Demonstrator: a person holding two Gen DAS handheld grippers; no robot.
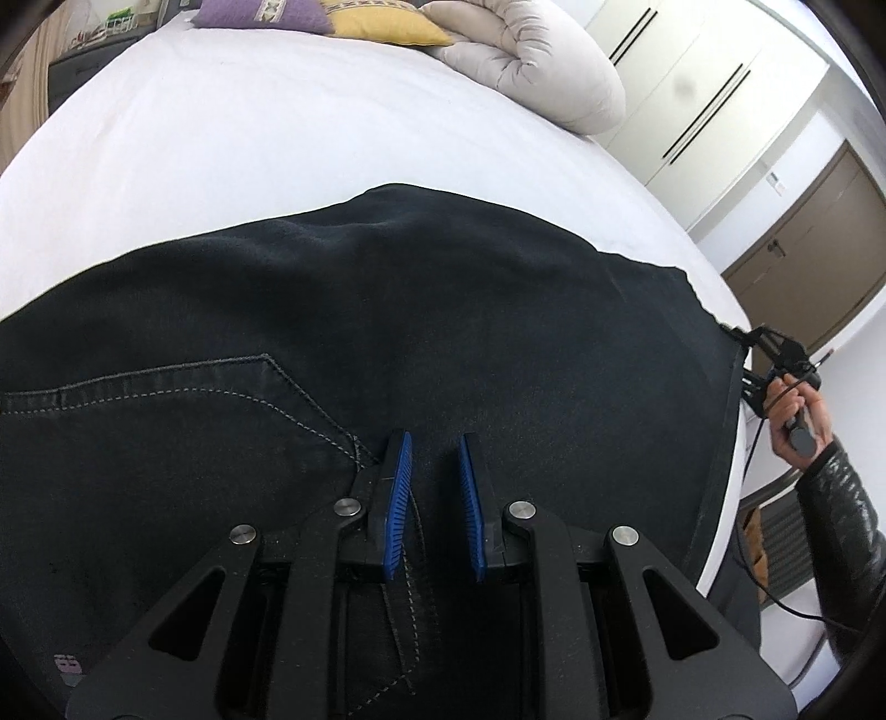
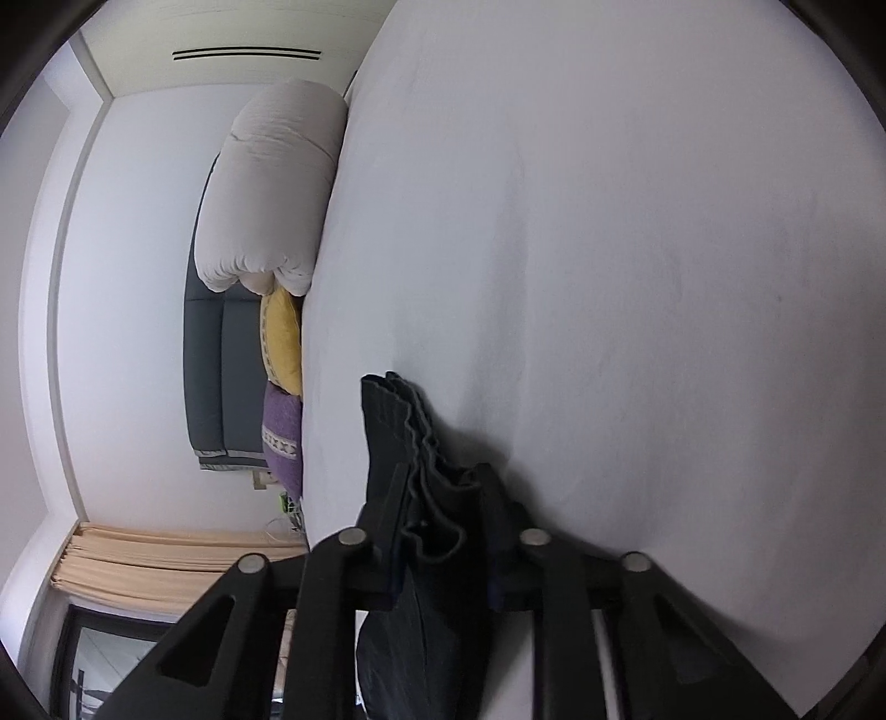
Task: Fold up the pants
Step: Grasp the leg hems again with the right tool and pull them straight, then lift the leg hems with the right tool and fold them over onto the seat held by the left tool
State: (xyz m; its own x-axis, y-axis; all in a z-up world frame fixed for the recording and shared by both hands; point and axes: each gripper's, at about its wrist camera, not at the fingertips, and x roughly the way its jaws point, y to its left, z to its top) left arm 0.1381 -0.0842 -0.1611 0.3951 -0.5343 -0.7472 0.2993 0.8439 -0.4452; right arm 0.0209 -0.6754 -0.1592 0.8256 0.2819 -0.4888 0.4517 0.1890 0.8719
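Observation:
Black jeans (image 1: 443,310) lie spread across the white bed (image 1: 221,138), with a stitched back pocket (image 1: 166,387) showing at the left. My left gripper (image 1: 437,443) points down onto the jeans beside the pocket. Its blue pads (image 1: 401,487) stand close together with a ridge of seamed denim pinched between them. At the jeans' far right end, over the bed's edge, a hand holds my right gripper (image 1: 742,338) on the cloth. In the right wrist view that gripper (image 2: 443,471) is shut on the stacked, wavy leg hems (image 2: 398,421), just above the sheet (image 2: 609,249).
A rolled pale duvet (image 1: 526,55), a yellow cushion (image 1: 382,22) and a purple cushion (image 1: 260,14) lie at the head of the bed. White wardrobe doors (image 1: 692,83) and a brown door (image 1: 814,249) stand past the right edge. A black sleeve (image 1: 841,526) reaches in there.

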